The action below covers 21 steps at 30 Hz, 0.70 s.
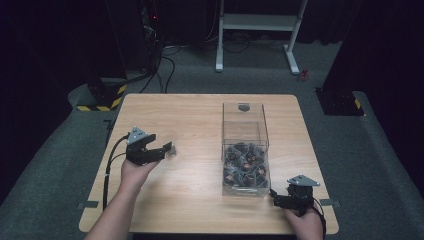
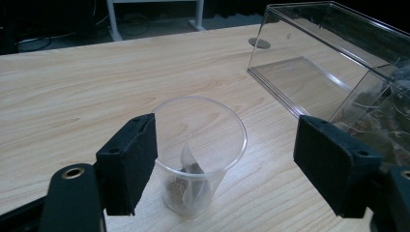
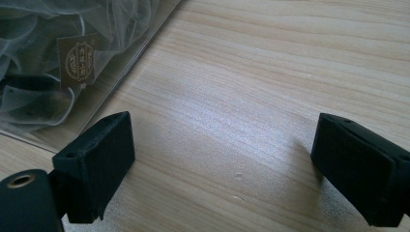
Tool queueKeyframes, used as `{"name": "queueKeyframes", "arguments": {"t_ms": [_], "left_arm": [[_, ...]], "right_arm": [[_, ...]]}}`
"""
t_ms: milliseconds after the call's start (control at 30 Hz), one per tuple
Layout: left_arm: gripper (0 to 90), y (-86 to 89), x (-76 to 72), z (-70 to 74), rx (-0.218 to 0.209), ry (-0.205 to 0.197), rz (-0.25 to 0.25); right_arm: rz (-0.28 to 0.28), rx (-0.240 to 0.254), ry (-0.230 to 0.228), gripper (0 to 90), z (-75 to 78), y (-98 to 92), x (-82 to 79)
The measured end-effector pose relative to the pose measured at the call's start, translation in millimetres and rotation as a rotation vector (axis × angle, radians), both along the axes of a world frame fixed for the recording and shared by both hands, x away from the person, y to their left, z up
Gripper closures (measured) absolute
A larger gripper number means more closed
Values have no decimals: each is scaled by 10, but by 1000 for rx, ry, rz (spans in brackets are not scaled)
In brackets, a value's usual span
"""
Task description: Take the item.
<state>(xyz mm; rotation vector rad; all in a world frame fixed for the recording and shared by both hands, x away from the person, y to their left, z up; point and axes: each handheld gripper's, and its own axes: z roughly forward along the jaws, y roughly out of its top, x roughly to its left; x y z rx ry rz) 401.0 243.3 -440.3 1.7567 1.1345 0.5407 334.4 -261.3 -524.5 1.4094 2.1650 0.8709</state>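
While parted wide around the clear plastic cup [image 2: 198,145] on the light wooden bench [image 1: 190,195], left gripper [image 2: 227,164] gripped nothing; right gripper [image 3: 222,169] released too, beside transparent box [image 1: 245,150].

A wooden surface [image 1: 190,200] stands on grey carpet [image 1: 45,165]. At 12 o'clock beyond it is a white metal stand [image 1: 257,22]; cables [image 1: 165,65] trail at 11 o'clock beside a yellow-and-black striped base [image 1: 102,97].
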Motion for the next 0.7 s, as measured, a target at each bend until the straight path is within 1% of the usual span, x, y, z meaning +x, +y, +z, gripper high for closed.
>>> {"name": "queueKeyframes", "arguments": {"t_ms": [367,433,700], "left_arm": [[237,92,-112,-38,-10,3,7],[237,105,-140,-51,-3,2,7],[240,157,-248,-165,5,24,3]], "right_arm": [[0,0,0,81,0,0,0],[1,0,-1,81,0,0,0],[1,0,-1,81,0,0,0]]}}
